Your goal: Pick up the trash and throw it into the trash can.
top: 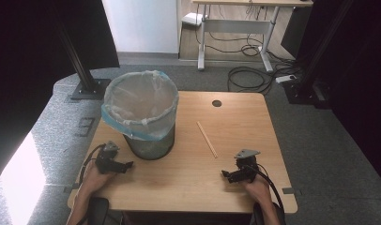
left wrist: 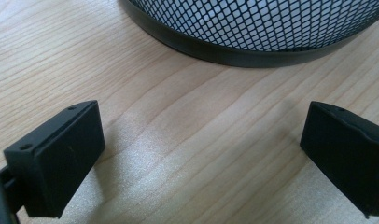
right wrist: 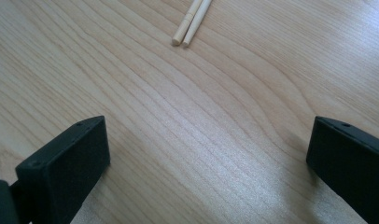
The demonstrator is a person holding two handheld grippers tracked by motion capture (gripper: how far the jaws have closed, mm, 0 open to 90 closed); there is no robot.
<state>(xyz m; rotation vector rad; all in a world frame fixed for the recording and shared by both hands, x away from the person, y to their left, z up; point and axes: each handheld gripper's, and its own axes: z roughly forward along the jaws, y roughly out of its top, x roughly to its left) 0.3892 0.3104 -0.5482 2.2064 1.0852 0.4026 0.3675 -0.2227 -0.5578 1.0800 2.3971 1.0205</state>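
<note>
Chopsticks (top: 207, 139) lie mid-desk, long axis running away toward the bin (top: 141, 112), just ahead of the right hand-held gripper (top: 224, 174), whose jaws are spread wide and empty, so that one's nearer.

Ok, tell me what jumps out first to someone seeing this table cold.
The black mesh bin with its pale liner bag dominates the left part of the wooden table. A pair of wooden chopsticks lies bare near the middle, to the bin's right. At the near edge, the left gripper and the right gripper rest with jaws wide open, holding nothing.
</note>
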